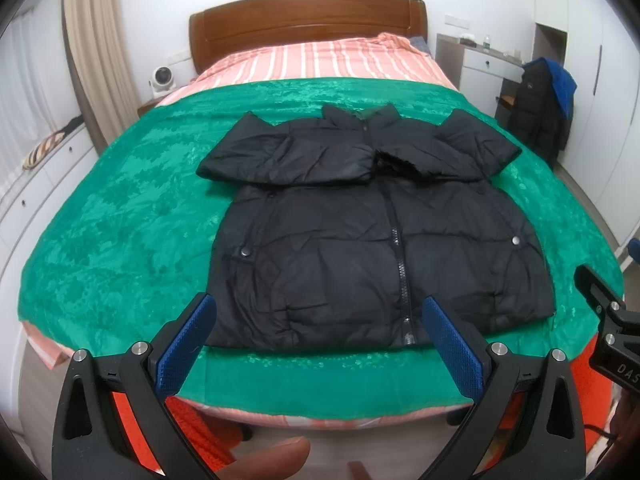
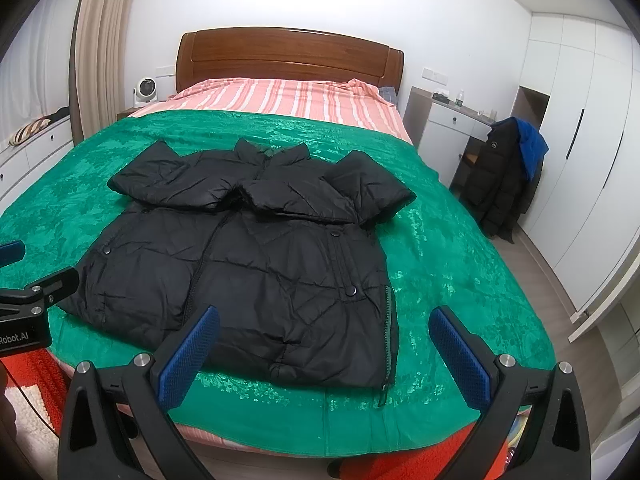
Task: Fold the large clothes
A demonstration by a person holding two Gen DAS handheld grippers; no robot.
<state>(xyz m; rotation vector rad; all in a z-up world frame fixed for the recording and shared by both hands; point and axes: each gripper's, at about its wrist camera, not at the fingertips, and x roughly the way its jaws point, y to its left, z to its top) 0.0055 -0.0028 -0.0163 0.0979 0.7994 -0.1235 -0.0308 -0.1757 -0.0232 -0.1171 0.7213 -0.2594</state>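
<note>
A black puffer jacket (image 1: 360, 236) lies zipped, front up, on a green blanket (image 1: 120, 208) on the bed, both sleeves folded across its chest. It also shows in the right wrist view (image 2: 256, 264). My left gripper (image 1: 320, 312) is open and empty, held above the jacket's hem near the foot of the bed. My right gripper (image 2: 324, 320) is open and empty, above the jacket's lower right corner. Each gripper's body shows at the edge of the other's view.
The bed has a striped pink sheet (image 1: 320, 60) and a wooden headboard (image 1: 304, 20). A chair with dark and blue coats (image 2: 504, 176) stands right of the bed by a white desk (image 2: 444, 128). White wardrobes (image 2: 580, 140) line the right wall. A small fan (image 1: 160, 78) stands left of the headboard.
</note>
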